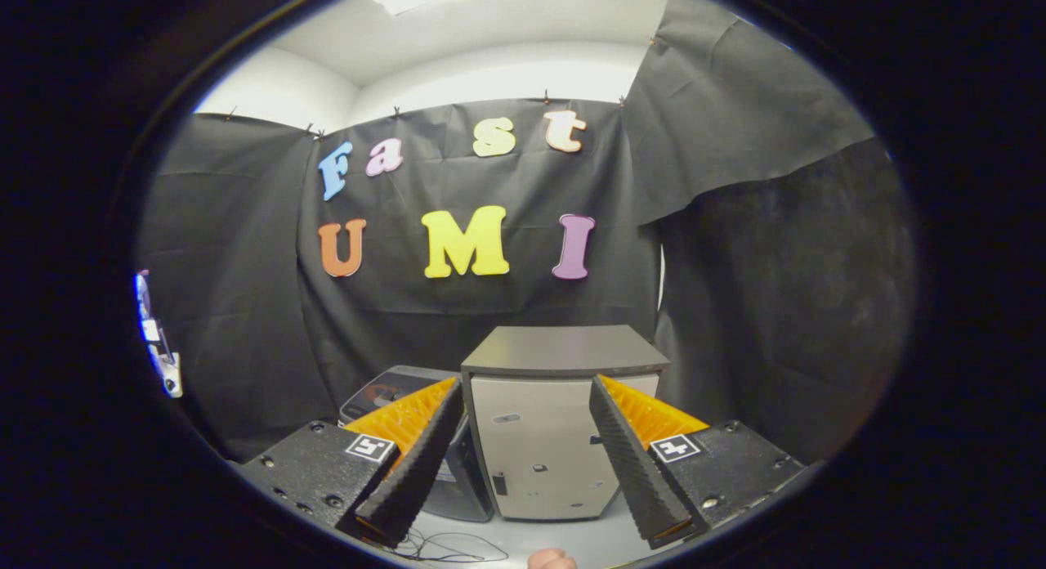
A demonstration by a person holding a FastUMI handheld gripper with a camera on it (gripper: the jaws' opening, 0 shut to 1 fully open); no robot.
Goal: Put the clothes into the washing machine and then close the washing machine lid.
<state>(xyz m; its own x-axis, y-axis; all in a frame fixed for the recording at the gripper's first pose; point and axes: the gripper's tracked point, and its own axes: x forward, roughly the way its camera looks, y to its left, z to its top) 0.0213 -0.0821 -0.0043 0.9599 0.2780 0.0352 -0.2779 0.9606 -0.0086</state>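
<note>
Between the spread jaws, and beyond them: a boxy grey washing machine (543, 438), upright on a pale tabletop (572, 540), dark flat lid (564, 348) down on top, light front panel facing the camera. Gripper (523, 454) held low and level, fingers (413, 463) wide apart with nothing between them, touching nothing, each one reaching up past a lower corner of the machine's front. Just left of the machine and partly hidden behind the left finger: a second, darker appliance (384, 389) with a rounded grey top and a red mark on it; cannot tell what it is. On the tabletop near the left fingertip, a thin looped cable (445, 546). Close to the camera, below the machine, a small part of a person's hand (550, 560). Behind everything, black cloth (245, 291) hung as the booth's wall, white wall and ceiling above it. Far off to the left against the cloth, a small pale device (159, 340), too blurred to name. Clothes not made out anywhere near the jaws.
</note>
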